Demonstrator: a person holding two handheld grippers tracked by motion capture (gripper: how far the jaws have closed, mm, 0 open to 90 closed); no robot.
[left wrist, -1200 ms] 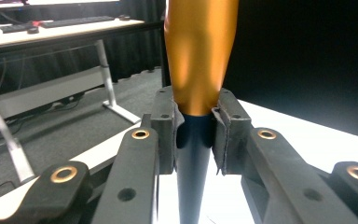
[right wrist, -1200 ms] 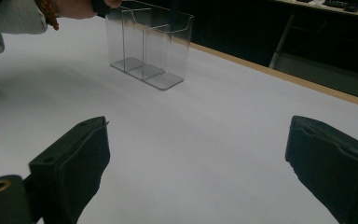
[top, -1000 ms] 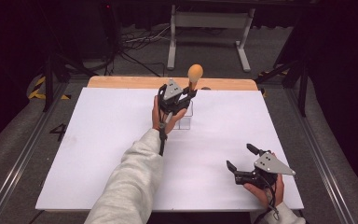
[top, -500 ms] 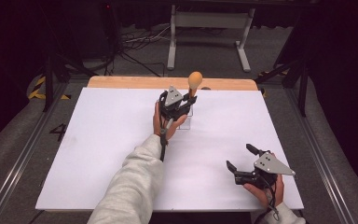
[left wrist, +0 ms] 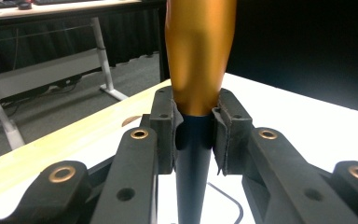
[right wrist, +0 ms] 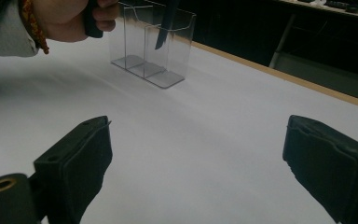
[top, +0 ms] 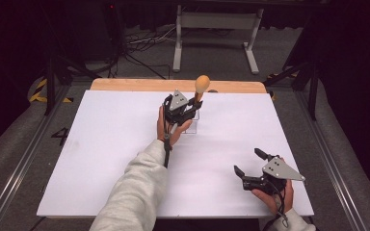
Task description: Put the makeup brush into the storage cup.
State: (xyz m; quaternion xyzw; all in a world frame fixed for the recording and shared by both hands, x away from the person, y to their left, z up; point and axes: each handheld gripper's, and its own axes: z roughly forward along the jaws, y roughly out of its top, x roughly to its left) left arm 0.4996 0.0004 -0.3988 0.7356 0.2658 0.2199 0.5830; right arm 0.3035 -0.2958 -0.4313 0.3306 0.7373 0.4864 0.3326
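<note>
A tool with an orange handle (top: 202, 83) and a dark tapering blade (left wrist: 193, 177) stands upright at the far middle of the white table (top: 101, 159). My left gripper (top: 191, 104) is shut on it just where the handle (left wrist: 200, 51) meets the blade. The blade tip (right wrist: 162, 28) hangs inside one compartment of a clear plastic holder (right wrist: 154, 51), which sits on the table below the gripper (left wrist: 193, 126). My right gripper (top: 247, 161) rests at the near right, open, with nothing between its pads (right wrist: 196, 158).
A wooden strip (top: 135, 85) runs along the table's far edge. Beyond it stand a white metal frame (top: 212, 29) and loose cables on the floor. A sleeved forearm (top: 135, 192) reaches in across the middle of the table.
The left gripper has come down a little with the tool, bringing the orange handle lower over the clear holder. The right gripper has stayed where it was.
</note>
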